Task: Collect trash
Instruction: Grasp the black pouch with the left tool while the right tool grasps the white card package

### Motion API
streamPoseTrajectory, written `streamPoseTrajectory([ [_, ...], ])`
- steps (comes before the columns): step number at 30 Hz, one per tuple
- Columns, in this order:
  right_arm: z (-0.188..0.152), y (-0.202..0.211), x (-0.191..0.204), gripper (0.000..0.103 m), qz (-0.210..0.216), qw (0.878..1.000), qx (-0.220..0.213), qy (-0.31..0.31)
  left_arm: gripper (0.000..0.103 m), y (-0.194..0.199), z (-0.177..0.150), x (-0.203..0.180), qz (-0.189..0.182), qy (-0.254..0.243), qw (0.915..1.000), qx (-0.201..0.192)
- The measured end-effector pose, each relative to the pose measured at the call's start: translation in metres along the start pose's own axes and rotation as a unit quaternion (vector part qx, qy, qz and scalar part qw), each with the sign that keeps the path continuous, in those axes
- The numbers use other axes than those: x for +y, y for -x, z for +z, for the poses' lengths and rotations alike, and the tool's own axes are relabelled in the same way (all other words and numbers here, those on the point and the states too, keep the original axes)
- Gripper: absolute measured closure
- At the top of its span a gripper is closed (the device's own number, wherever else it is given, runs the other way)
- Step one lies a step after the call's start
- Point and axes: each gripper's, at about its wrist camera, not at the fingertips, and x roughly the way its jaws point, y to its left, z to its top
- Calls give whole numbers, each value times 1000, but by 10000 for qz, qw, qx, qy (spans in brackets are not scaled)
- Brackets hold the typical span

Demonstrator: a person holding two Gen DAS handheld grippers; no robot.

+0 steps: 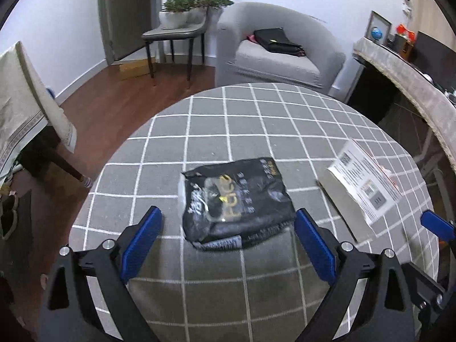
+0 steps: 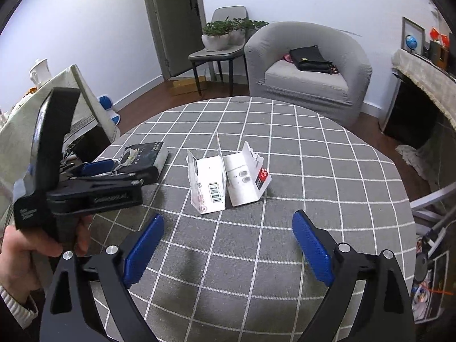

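I'm looking down at the round table [image 1: 256, 108], draped in a grey cloth gridded with white lines, and both pieces of trash lie on it. The bigger one from my left wrist camera is the black snack bag [image 1: 238, 199]: crumpled, glossy, printed with gold and white lettering, a clear torn flap along its left edge, lying flat near the table's middle. My left gripper [image 1: 228, 222] hangs just short of it, blue pads spread wide to either side of the bag's near end and touching nothing. To its right lies the torn white carton [image 2: 228, 182], flattened open into two panels, one with a barcode, one with a red label. My right gripper [image 2: 228, 228] sits released too, pads wide apart, just short of the carton.
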Motion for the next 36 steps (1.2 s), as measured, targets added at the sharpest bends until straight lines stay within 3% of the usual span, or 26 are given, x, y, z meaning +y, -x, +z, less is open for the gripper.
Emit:
streamPoseTrajectory([
  [5,3,-10,-8,11,268,9996,-3,-118,7,-5,5,5,83,93,9999,-24],
  [12,14,-21,-24,11,222,9986,-86,-479,8,-5,10,12,-148,104,9998,-45],
  [16,17,-32,-28,11,159,9983,28,-560,20,-4,11,12,-162,-64,9998,-61],
  [23,26,-43,-26,11,255,9973,45,-681,24,-4,11,16,-384,-243,9989,-76],
  [28,26,-52,-27,11,64,9967,186,-791,26,-2,10,22,-609,-246,9978,-93],
  [33,30,-58,-33,29,72,9956,209,-909,27,5,9,26,-767,-262,9966,-136],
  [36,31,-62,-25,31,58,9965,246,-801,27,10,10,32,-862,-211,9959,-183],
])
